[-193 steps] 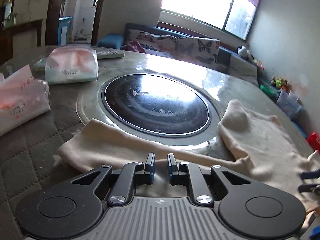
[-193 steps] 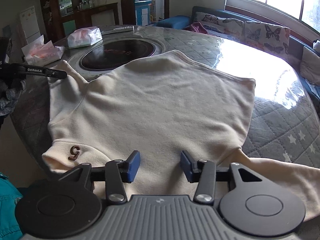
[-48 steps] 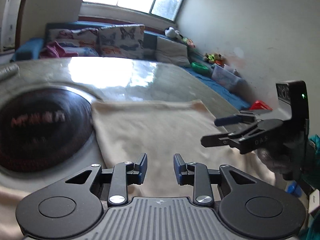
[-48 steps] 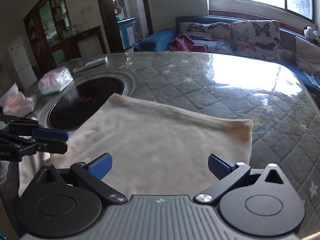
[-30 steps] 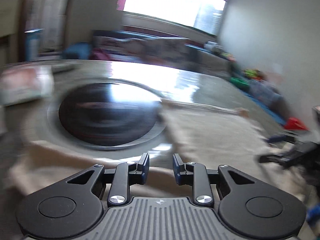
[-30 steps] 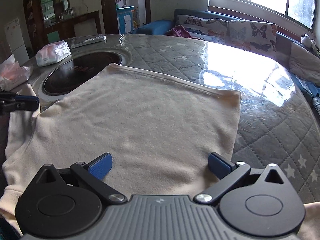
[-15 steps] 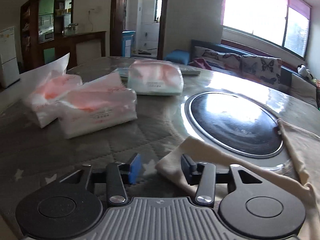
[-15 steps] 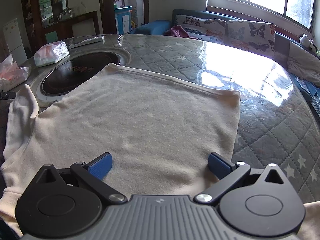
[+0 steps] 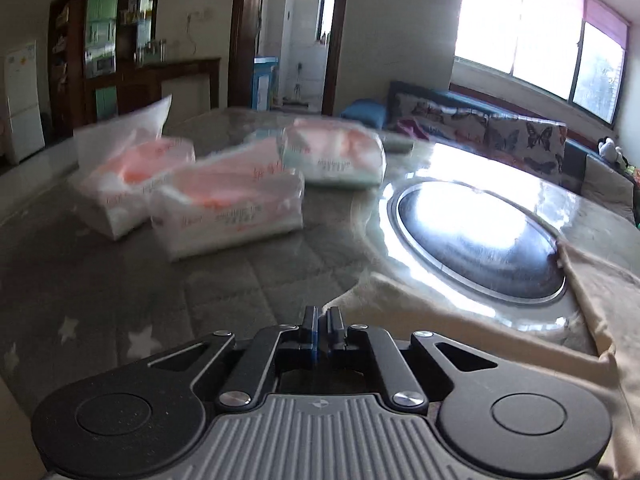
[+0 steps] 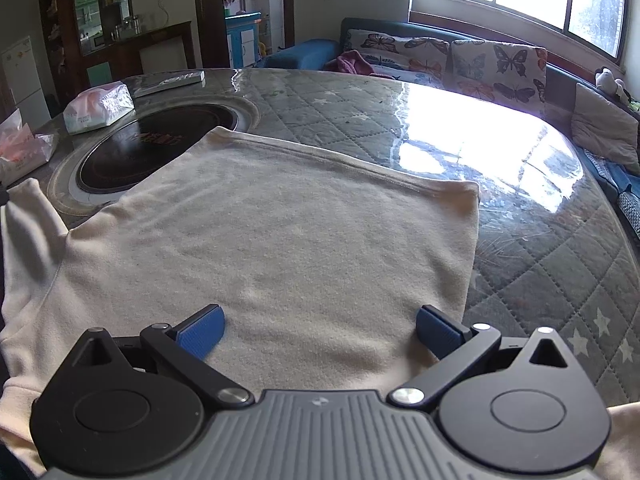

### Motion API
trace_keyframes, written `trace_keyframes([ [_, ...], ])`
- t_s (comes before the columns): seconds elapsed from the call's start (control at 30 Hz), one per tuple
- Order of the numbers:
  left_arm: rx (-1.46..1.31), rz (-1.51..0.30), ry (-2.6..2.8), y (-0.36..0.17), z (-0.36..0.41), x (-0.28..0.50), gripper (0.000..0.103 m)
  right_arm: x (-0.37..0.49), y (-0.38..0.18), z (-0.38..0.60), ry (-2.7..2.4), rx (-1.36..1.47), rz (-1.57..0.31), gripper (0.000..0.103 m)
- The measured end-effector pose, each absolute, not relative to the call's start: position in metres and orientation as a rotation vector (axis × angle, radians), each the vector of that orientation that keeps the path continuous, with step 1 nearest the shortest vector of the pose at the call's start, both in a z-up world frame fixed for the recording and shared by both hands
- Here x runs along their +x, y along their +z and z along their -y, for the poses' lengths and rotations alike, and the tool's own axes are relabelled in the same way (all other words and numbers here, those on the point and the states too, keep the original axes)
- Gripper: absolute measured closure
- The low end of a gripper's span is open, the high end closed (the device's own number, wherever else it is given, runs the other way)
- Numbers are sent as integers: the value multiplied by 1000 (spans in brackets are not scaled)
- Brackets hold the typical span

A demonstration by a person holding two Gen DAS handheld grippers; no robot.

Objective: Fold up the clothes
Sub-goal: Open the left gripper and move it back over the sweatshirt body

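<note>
Since the frame half a second earlier, the left gripper (image 9: pixel 319 322) had drawn its fingers together from a parted stance; they now stood nearly touching at the cuff end of the sweater's sleeve (image 9: pixel 404 304), though whether cloth was pinched between them could not be confirmed. The right gripper (image 10: pixel 318 326) remained unchanged — fingers spread wide, low over the garment near its closest edge.

The cream sweater (image 10: pixel 272 248) lay flat on the quilted table (image 10: pixel 532 256), its far-left corner overlapping the rim of the round black cooktop (image 10: pixel 156 148). The hem ran straight away from the cooktop toward the window side. The sleeve extended along the near rim of the cooktop. Tissue packs (image 9: pixel 228 216) sat left of the cooktop, well apart from the sweater — blurred in the left wrist view.
</note>
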State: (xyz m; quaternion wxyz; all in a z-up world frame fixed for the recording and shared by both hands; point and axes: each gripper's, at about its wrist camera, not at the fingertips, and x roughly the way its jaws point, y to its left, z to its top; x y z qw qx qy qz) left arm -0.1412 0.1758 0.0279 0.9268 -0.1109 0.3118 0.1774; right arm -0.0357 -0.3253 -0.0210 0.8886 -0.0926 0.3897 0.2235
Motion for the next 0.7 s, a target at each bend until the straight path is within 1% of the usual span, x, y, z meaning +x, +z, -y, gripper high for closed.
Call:
trace_keyframes([
  [0.03,-221,-639,363,27,-174,-141,97,-35,-20,325,462,-192,-811,0],
  [0.07,-216,-639,362,27,-173,-141,93,-35,-19,325,460,-190,-813,0],
  [0.17,-197,-626,350,34,-168,-140,91,-40,-11,327,454,-201,-792,0],
  [0.2,-186,-616,348,38,-165,-140,89,-43,-7,328,453,-206,-778,0],
  [0.27,-173,-592,334,46,-160,-140,81,-48,1,334,431,-216,-754,0],
  [0.47,-185,-553,139,66,-123,-128,81,-63,13,373,309,-207,-735,0],
  [0.7,-160,-597,-145,61,-44,-97,81,-89,1,413,189,-203,-757,0],
])
